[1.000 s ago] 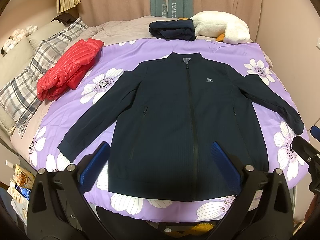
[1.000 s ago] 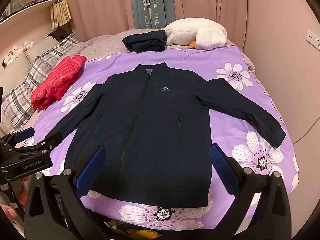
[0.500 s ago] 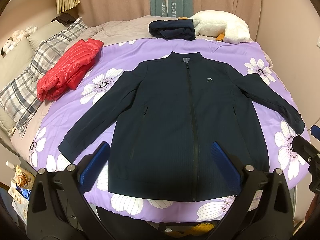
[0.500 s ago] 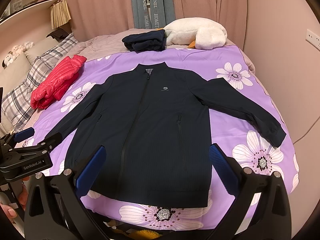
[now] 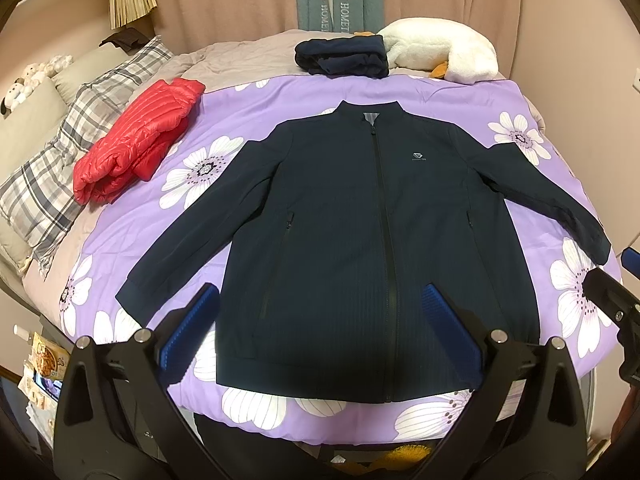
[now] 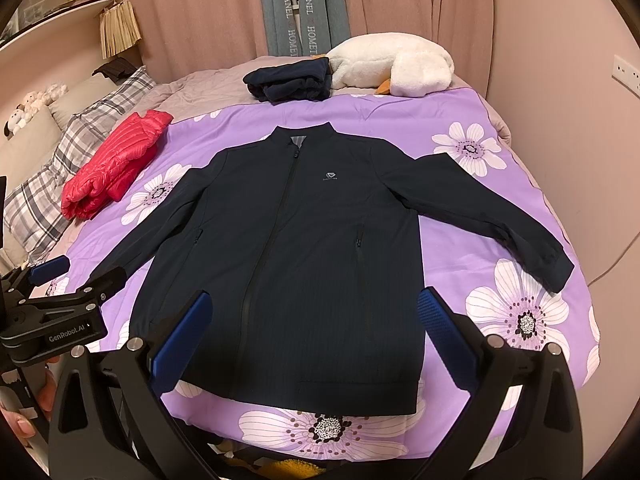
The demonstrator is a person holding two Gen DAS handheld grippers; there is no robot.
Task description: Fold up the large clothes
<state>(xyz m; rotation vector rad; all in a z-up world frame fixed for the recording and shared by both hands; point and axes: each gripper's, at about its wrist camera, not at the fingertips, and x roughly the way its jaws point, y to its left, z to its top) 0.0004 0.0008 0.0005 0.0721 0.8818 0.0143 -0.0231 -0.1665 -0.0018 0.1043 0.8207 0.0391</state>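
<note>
Navy fabric fills the middle of both views: a dark zip-front jacket [image 5: 372, 216] lies flat, front side up and zipped, on a purple bedspread [image 5: 416, 92] printed with large white flowers. Its long axis runs straight away from the person, with the collar at the far end and the hem nearest the foot of the bed, just ahead of both tools. Both sleeves are spread outward and slant down toward the near corners. The left gripper [image 5: 320, 328] hovers above the hem with its blue-padded fingers spread wide and holding nothing; the left sleeve's cuff [image 5: 134, 294] lies just beyond and to the left of its left finger. The right gripper [image 6: 312, 328] is likewise spread wide and empty over the hem, and the right sleeve's cuff [image 6: 554, 268] lies farther off, up and to the right of its right finger. So each cuff sits on the outer side of its own gripper, and the left cuff looks the nearer reach. A likely first fold would carry a sleeve inward across the chest toward the zip. Elsewhere on the bed, well apart from the jacket, are a red puffer jacket [image 5: 136, 148] at far left, a folded dark garment [image 5: 344, 58] beyond the collar, and a white plush toy [image 5: 440, 50] beside it.
</note>
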